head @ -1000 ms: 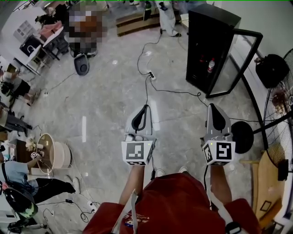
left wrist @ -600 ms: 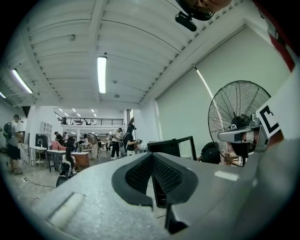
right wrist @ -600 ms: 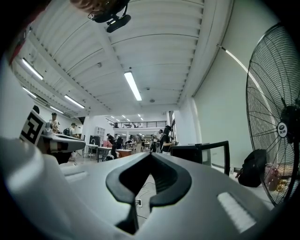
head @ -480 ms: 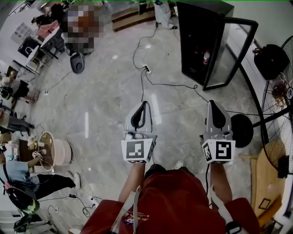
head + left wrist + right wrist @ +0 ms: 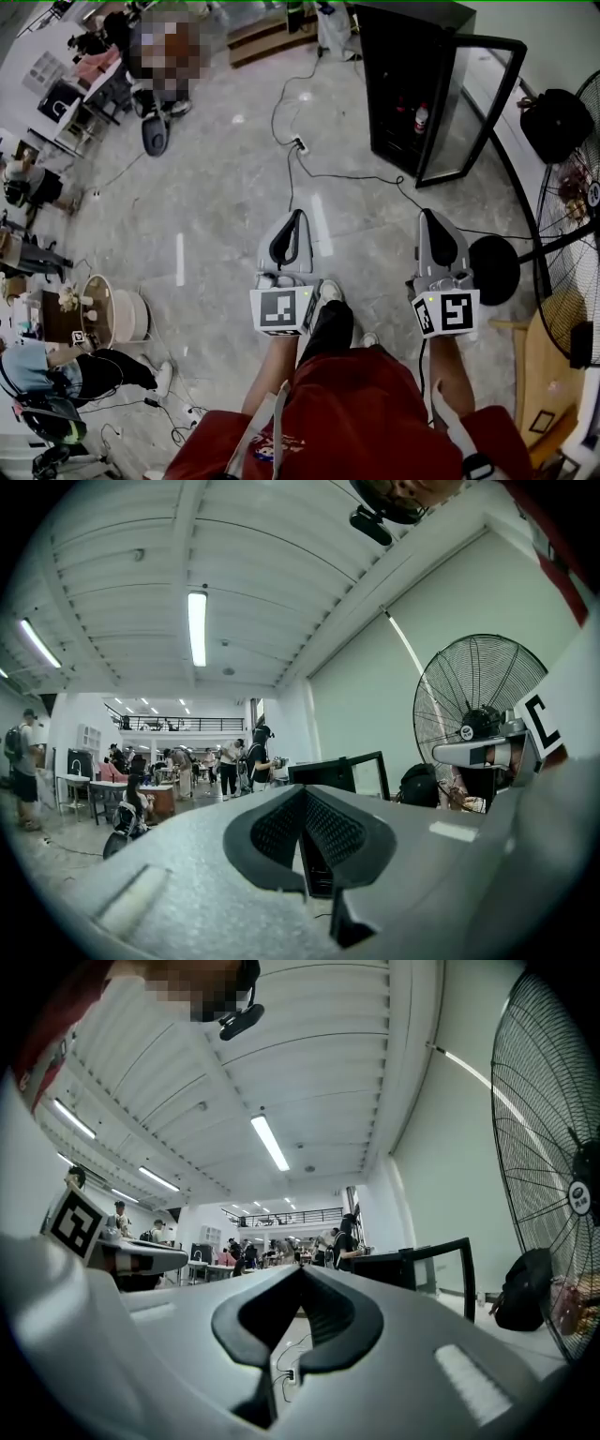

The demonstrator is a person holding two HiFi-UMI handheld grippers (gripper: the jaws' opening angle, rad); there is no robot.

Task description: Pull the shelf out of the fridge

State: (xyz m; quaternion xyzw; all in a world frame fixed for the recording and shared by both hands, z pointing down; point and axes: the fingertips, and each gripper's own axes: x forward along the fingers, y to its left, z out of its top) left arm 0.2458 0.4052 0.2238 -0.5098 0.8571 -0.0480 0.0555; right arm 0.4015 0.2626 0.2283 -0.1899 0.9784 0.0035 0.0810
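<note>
Head view: left gripper [image 5: 297, 216] and right gripper [image 5: 428, 216] are held side by side over the floor [image 5: 216, 206], both pointing toward the fridge [image 5: 398, 66]. The fridge stands well apart from both, at upper right, with its glass door [image 5: 472, 108] swung open to the right. Bottles [image 5: 421, 117] show inside, but the shelf is too dark to make out. A power strip [image 5: 300, 144] lies on the floor between the grippers and the fridge. A fan [image 5: 574, 244] stands at the right edge.

Left gripper view: jaws pressed together at the tips with nothing between them. The fridge [image 5: 323, 772] is ahead, just past them.

Right gripper view: jaws likewise closed and empty. The fridge [image 5: 384, 1267] is ahead, slightly right.
</note>
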